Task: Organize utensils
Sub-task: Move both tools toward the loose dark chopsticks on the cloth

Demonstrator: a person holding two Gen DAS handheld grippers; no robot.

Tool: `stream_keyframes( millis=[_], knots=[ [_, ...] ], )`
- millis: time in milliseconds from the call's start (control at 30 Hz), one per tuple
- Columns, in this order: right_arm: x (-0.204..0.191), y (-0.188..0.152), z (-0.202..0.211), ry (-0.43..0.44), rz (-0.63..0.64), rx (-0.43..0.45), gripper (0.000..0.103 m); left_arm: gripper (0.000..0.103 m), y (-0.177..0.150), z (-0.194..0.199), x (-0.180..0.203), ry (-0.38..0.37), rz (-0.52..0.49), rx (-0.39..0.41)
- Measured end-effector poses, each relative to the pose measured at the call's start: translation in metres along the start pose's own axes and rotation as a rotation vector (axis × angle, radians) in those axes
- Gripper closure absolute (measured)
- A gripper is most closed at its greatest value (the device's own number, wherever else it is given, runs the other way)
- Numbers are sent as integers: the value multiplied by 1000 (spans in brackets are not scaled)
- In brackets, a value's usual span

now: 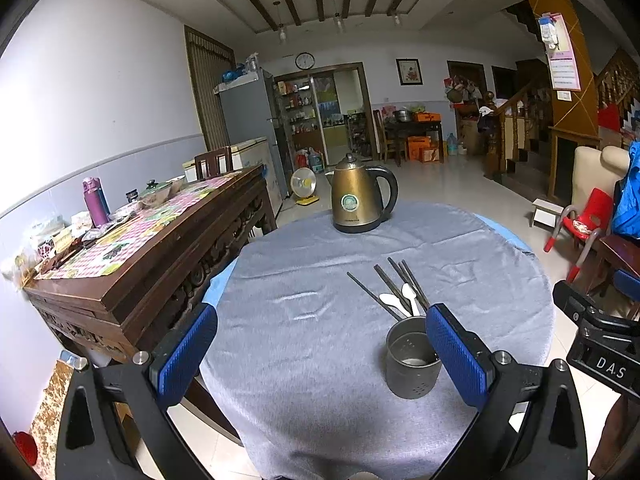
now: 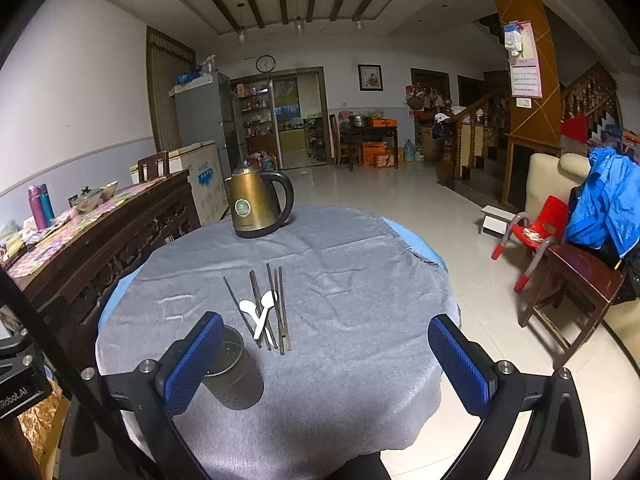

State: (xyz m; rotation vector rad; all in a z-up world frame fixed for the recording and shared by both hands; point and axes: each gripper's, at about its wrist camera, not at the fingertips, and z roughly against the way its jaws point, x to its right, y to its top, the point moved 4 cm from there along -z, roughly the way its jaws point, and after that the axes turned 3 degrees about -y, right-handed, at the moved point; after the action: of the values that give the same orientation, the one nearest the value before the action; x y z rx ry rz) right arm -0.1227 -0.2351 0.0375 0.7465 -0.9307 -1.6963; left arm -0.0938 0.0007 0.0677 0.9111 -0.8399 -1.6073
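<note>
Chopsticks and two white spoons lie just beyond the steel holder — ahead of both spread, empty grippers, left and right.

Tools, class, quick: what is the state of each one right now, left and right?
Left tool: open, holding nothing, above the grey cloth.
Right tool: open, holding nothing; the chopsticks and spoons lie untouched ahead.

holder partly behind tongs' finger
</note>
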Motion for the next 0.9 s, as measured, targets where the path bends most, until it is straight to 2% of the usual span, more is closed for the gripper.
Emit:
stream_keyframes(
  millis=[233,567,733,900],
  knots=[
    [-8,2,-10,21,0,2,0,0,3,-12,-3,0,14,-11],
    [-14,6,-41,34,12,-69,0,0,-2,-56,-18,1,39,-82],
    [-18,15,-69,78,13,-93,0,0,-4,-104,-39,-20,62,-161],
    [-17,33,-131,146,32,-168,0,0,2,-162,-55,-69,107,-249]
  ],
)
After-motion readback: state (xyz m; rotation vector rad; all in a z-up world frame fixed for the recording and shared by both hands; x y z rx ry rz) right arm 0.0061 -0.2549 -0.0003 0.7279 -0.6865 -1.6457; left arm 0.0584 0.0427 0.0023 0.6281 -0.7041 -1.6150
